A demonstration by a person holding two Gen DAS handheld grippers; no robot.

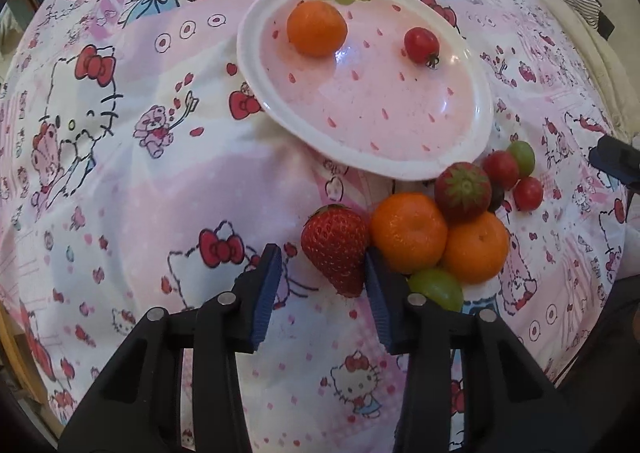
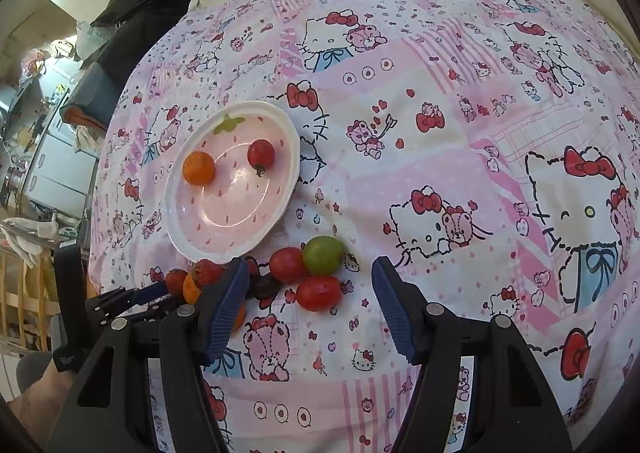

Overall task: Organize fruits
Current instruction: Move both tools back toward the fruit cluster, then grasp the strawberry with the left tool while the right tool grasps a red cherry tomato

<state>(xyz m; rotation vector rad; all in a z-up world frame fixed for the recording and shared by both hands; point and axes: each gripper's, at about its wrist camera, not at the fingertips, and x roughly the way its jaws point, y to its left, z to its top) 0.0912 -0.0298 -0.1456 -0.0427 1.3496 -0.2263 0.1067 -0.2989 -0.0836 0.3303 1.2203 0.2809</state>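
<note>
The left gripper point(image 1: 320, 265) points steeply down at a strawberry point(image 1: 335, 249) lying on the cloth point(image 1: 160, 193). Its jaws are partly open: the right pad touches or nearly touches the berry's side, while the left pad stands clear of it, so nothing is clamped. The strawberry is large, glossy red and seeded, with its tip toward the gripper. It touches a tangerine point(image 1: 408, 231) in a tight pile just below the plate point(image 1: 256, 65). The pile also holds a second tangerine point(image 1: 476, 247), a second strawberry point(image 1: 463, 191) with its green calyx facing up, two green grapes point(image 1: 438, 287) and two red cherry tomatoes point(image 1: 500, 169). The plate is white-rimmed and pink with red seed marks; it carries one tangerine point(image 1: 317, 28) and one cherry tomato point(image 1: 421, 45), set well apart. The right gripper point(image 2: 310, 293) stands open and empty above the cloth, with a cherry tomato point(image 2: 319, 293) between its fingers but untouched.
</note>
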